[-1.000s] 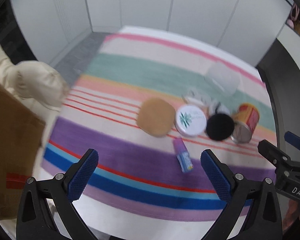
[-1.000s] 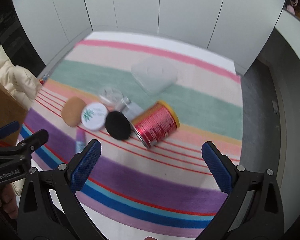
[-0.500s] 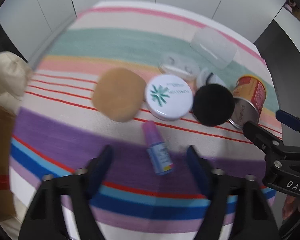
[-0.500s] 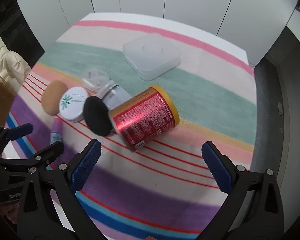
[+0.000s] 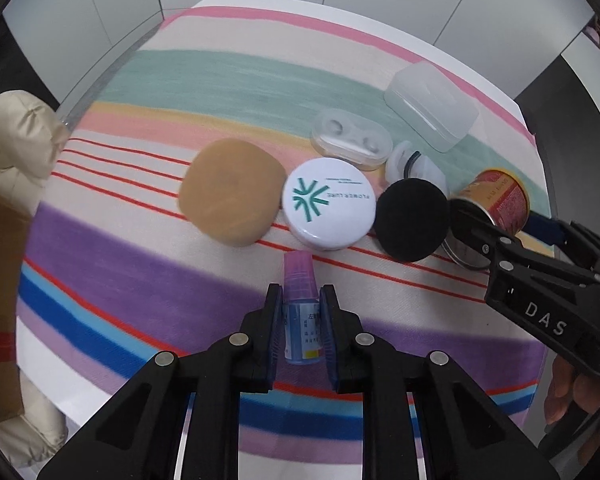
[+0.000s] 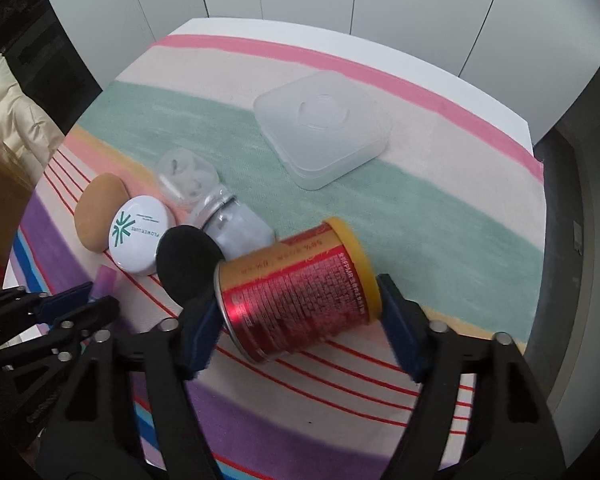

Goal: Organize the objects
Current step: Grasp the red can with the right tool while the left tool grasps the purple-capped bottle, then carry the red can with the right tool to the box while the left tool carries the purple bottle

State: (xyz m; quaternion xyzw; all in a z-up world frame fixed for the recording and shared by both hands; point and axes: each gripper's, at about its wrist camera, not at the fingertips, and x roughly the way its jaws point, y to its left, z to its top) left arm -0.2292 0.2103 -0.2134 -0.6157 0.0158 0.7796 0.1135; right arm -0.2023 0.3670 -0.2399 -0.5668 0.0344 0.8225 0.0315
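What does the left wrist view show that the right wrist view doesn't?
Only the left wrist view: the left gripper shut on the small bottle, label readable, and the can's metal end. Only the right wrist view: the right gripper astride the red can lying on its side, its jaws closing around it, plus the jar in full. Both: tan sponge, white compact, black puff, clear box and striped cloth.

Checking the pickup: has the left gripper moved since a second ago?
Yes. The left gripper came down toward the striped cloth and shut on the small bottle below the white round tin.
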